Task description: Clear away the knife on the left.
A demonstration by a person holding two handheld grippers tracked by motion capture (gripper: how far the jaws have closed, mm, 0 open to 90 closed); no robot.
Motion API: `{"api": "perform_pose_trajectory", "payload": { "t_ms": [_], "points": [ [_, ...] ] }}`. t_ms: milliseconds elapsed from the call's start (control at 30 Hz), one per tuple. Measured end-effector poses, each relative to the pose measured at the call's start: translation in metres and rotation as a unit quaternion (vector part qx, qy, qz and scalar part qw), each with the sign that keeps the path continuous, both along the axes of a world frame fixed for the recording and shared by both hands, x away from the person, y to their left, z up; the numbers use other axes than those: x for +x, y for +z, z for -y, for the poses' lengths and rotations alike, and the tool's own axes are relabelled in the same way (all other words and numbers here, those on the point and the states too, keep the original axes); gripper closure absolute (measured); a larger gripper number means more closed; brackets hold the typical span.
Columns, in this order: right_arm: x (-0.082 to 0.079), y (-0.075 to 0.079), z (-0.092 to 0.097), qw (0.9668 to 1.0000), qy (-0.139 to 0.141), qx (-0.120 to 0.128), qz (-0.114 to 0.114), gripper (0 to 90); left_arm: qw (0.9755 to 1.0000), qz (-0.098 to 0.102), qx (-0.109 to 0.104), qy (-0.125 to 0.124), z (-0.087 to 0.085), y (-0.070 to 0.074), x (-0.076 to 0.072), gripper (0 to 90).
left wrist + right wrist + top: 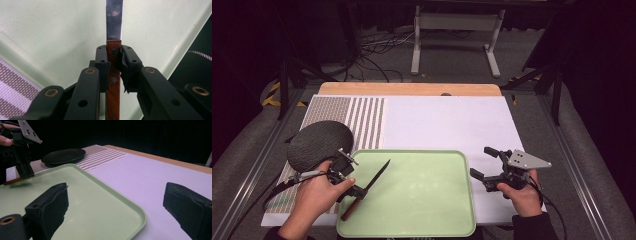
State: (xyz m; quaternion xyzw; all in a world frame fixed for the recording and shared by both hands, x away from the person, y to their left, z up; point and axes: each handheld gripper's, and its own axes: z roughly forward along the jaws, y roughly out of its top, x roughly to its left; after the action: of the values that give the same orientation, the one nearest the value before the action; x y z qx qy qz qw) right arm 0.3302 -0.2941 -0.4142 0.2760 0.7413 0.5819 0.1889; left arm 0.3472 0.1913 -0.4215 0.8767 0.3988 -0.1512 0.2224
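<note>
A knife (371,186) with a dark blade and a brown wooden handle (113,82) lies slanted over the left part of a pale green tray (422,200). My left gripper (358,191) is shut on the handle just behind the blade (114,17), both pads pressing its sides. The blade points toward the tray's middle. My right gripper (484,162) hovers to the right of the tray over the white mat, open with nothing between its pads (56,205). From the right gripper view the left gripper (23,173) stands over the tray's far corner.
A black round plate (319,144) lies on a striped cloth (362,120) left of the tray. A white mat (447,122) covers the table, with a wooden edge (409,89) at the back. Cables and a stand's legs are on the floor beyond.
</note>
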Motion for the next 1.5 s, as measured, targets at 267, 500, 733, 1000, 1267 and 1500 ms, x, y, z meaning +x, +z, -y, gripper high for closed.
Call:
{"api": "perform_pose_trajectory", "payload": {
  "t_ms": [267, 500, 733, 1000, 1267, 1500],
  "points": [
    [0.0, 0.0, 0.0, 1.0, 0.001, 0.0, -0.001, 7.2, 0.9999, -0.006, 0.013, 0.0, 0.003, -0.007, 0.004, 77.5],
    [0.0, 0.0, 0.0, 1.0, 0.0, -0.001, -0.001, 7.2, 0.9996, -0.018, 0.022, 0.006, 0.0, -0.012, 0.007, 77.4],
    [0.0, 0.0, 0.0, 1.0, 0.001, 0.0, -0.002, 7.2, 0.9994, -0.025, 0.021, 0.006, 0.0, -0.015, 0.009, 77.2],
    [0.0, -0.001, 0.0, 1.0, 0.001, 0.0, -0.003, 7.2, 0.9996, -0.018, 0.02, 0.003, 0.001, -0.014, 0.01, 68.9],
    [0.0, -0.001, -0.001, 1.0, 0.003, -0.001, -0.004, 7.0, 0.999, 0.04, 0.0, -0.021, 0.004, -0.004, 0.005, 33.9],
    [0.0, -0.001, -0.002, 1.0, 0.004, -0.001, -0.003, 6.9, 0.9939, 0.094, -0.044, -0.038, 0.009, -0.004, 0.004, 24.3]
  ]
}}
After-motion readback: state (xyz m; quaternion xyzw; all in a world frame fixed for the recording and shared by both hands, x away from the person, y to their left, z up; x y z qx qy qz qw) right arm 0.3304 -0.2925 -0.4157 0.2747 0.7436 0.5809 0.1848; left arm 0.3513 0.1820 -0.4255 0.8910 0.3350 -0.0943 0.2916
